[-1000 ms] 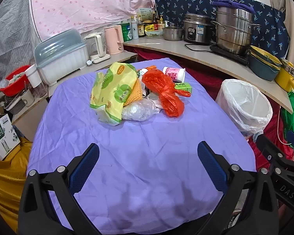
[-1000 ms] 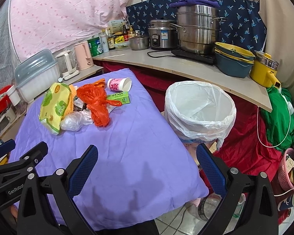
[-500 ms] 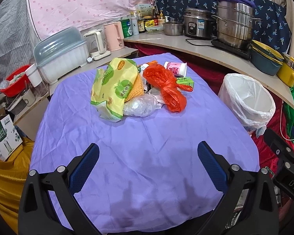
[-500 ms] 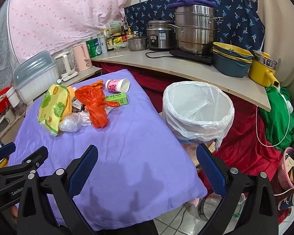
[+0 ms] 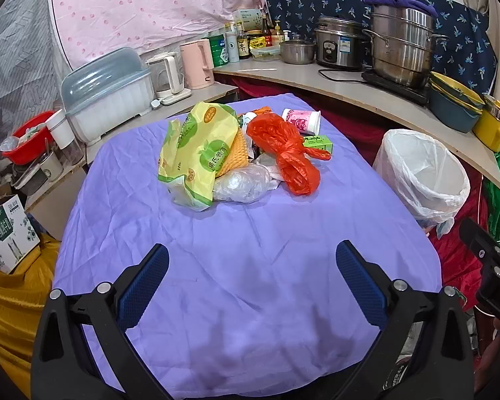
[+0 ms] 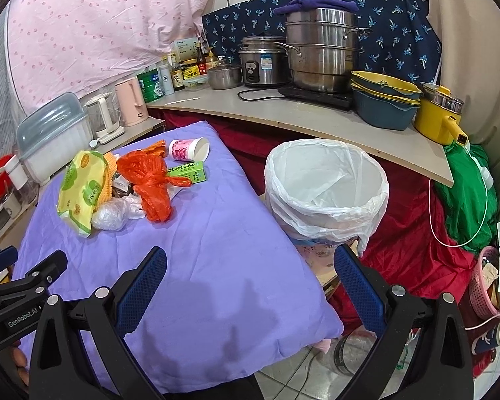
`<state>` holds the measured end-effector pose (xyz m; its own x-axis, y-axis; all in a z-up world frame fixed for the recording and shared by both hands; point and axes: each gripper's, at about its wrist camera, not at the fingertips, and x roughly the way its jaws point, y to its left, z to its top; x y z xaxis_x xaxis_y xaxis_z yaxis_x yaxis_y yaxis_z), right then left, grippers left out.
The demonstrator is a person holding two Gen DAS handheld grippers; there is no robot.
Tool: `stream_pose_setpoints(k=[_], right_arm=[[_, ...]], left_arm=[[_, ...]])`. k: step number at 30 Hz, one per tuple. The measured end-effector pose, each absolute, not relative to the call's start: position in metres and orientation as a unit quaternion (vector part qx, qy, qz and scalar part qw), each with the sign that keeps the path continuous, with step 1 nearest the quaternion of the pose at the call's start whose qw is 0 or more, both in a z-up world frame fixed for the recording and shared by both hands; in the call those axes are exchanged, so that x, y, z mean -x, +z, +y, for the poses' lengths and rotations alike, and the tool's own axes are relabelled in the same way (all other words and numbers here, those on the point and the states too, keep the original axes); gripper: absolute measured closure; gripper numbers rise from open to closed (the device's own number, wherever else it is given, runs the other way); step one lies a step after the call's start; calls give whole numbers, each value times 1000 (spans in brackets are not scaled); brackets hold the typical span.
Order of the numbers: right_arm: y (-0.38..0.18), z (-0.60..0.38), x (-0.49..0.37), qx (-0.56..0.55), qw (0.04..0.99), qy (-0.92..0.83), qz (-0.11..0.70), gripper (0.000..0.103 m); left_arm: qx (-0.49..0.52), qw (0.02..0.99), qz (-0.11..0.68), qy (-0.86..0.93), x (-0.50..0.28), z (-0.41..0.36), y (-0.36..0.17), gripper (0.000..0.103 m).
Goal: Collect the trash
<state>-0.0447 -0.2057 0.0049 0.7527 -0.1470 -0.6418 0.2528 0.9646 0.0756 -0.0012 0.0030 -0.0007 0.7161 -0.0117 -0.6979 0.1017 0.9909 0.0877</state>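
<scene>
In the left wrist view, you are holding the left gripper point(image 5: 251, 273) above the near part of the table point(image 5: 283, 233), which is wearing a purple cloth. Its two blue-padded fingers point(image 5: 143, 281) are standing wide apart and nothing is between them. The trash is lying in one pile on the far half of the table, well apart from the gripper. A yellow-green snack bag point(image 5: 196, 153) is leaning on the left side of the pile, and a crumpled clear plastic bag point(image 5: 240, 185) is touching it at the front. An orange plastic bag point(image 5: 288, 155) is lying just to the right of it. Behind the orange bag, a pink paper cup point(image 5: 301, 121) is lying on its side, and a small green carton point(image 5: 318, 143) is sitting beside it. A bin with a white liner point(image 5: 423, 173) is standing beyond the right edge of the table, below the counter point(image 5: 350, 95).

In the right wrist view, you are holding the right gripper point(image 6: 250, 276) over the near right corner of the table point(image 6: 216, 250). Its fingers point(image 6: 358, 283) are also spread wide and are gripping nothing. The bin point(image 6: 326, 190) is showing just beyond the right finger, and its opening is facing up. The snack bag point(image 6: 80, 190), the clear bag point(image 6: 111, 215), the orange bag point(image 6: 150, 180), the cup point(image 6: 188, 149) and the carton point(image 6: 188, 173) are lying together at the far left. A part of the left gripper point(image 6: 23, 286) is showing at the lower left edge.
</scene>
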Motion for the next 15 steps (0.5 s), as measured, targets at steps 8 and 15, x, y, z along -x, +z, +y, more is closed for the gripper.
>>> stream_pose_setpoints(k=[8,15], right_arm=[[5,-209,46,-80,933,-108,334,7],[5,-210,45,-80,932,-112,334,7]], left_arm=[[-58,927,370,-26,0,4,2,7],[-59,929,365,-27,1,3,4,7]])
